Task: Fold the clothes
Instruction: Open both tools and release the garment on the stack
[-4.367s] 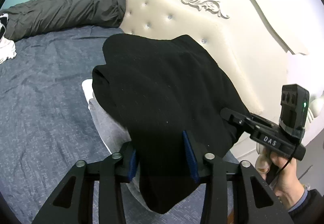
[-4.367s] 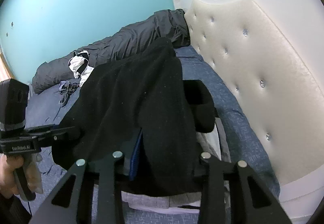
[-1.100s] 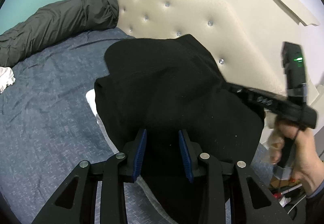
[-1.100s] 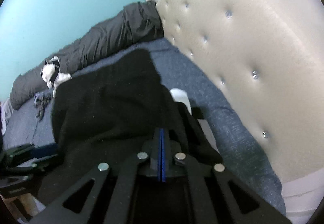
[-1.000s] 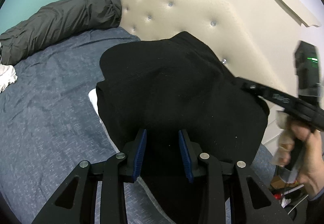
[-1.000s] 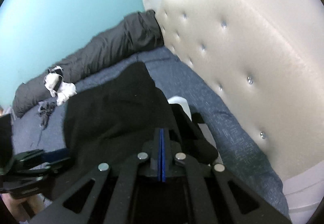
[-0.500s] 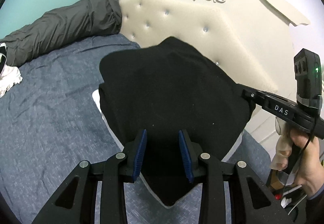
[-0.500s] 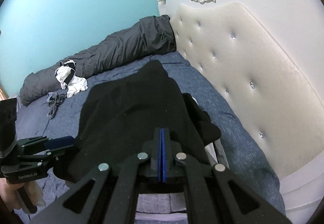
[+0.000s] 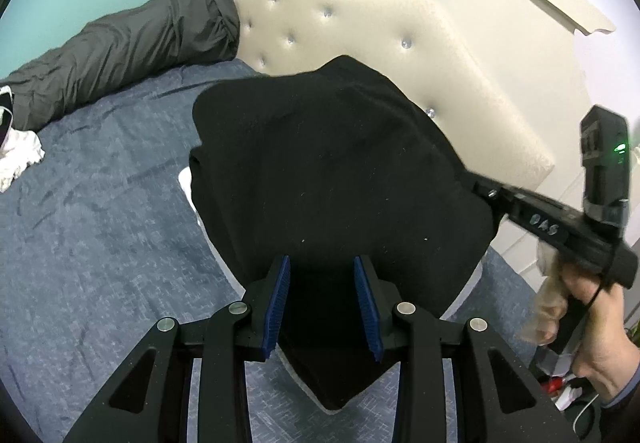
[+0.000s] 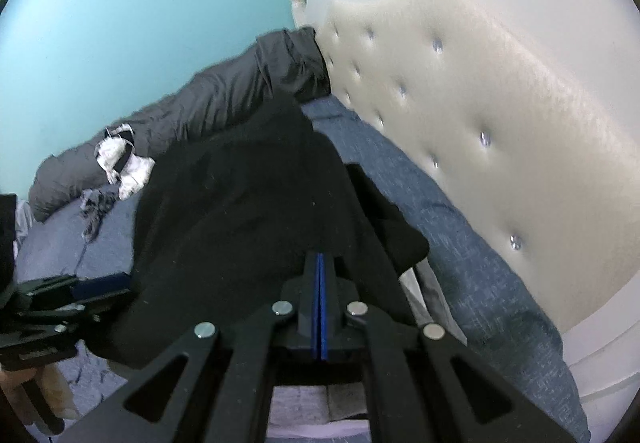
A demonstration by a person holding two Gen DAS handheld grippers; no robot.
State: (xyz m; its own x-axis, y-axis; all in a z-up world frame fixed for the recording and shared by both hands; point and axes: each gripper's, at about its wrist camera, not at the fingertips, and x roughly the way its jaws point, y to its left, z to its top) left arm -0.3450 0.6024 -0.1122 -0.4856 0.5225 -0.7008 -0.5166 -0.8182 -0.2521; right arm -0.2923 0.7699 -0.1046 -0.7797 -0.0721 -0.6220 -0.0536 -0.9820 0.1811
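Between the blue pads of my left gripper (image 9: 323, 303) a thick fold of the black garment (image 9: 332, 163) is pinched, a pointed corner of it hanging below the jaws. My right gripper (image 10: 320, 295) has its pads pressed flat together on the garment's other edge, the cloth bunched around the fingertips. The garment hangs stretched between the two, held up over the blue bedsheet (image 9: 92, 211). Under it a pale grey folded piece (image 10: 424, 283) lies on the sheet. My right hand (image 9: 592, 327) grips its handle at the bedside. Further off a dark grey duvet (image 9: 132, 47) lies rolled along the teal wall (image 10: 140, 11), ending against the cream tufted headboard (image 9: 400, 27).
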